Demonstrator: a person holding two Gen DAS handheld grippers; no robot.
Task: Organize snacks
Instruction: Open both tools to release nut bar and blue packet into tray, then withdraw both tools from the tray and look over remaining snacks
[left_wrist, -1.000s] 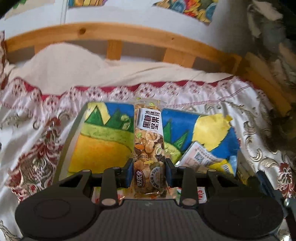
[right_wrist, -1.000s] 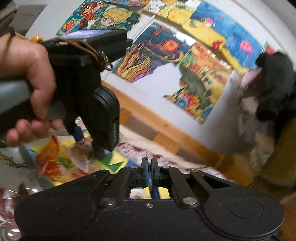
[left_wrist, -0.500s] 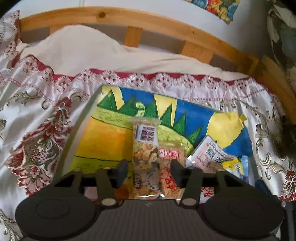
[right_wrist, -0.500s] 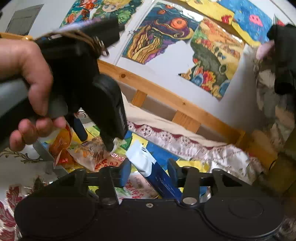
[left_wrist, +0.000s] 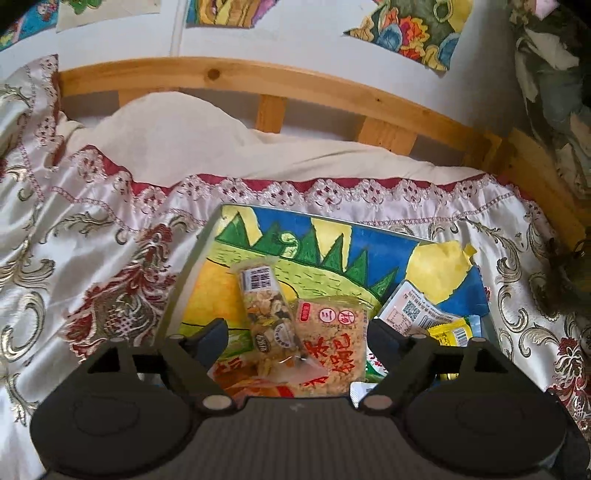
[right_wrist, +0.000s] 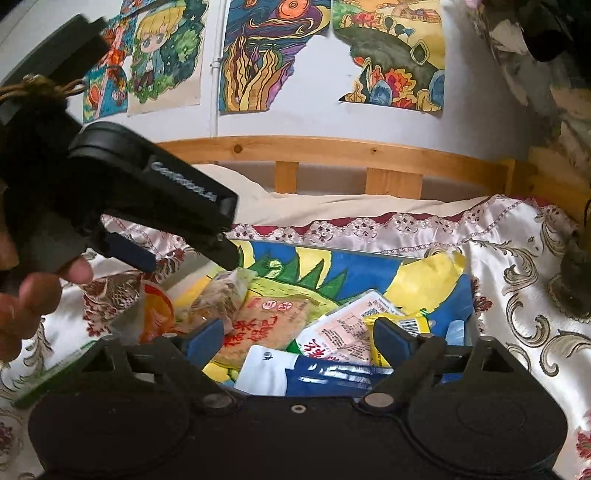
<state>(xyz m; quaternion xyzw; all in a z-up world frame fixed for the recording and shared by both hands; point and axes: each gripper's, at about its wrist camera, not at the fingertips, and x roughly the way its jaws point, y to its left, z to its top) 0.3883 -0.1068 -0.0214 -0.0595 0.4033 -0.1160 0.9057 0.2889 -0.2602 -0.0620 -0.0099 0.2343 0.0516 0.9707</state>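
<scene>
Both grippers, left gripper (left_wrist: 295, 332) and right gripper (right_wrist: 297, 336), gape wide, holding nothing above the painted tray (left_wrist: 384, 243) on the satin bedspread (left_wrist: 92, 258). Inside, a clear nut bar (left_wrist: 264, 306) lies tilted against a square crinkly rice-crisp packet (left_wrist: 332, 343) near the tray's middle; a glossy blue-and-white pouch (right_wrist: 314, 374) lies flat at the near edge.

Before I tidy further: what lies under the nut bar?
The nut bar leans on the rice cracker pack, over the painted tray floor. Its lower end overlaps orange wrappers; anything beneath is hidden.
</scene>
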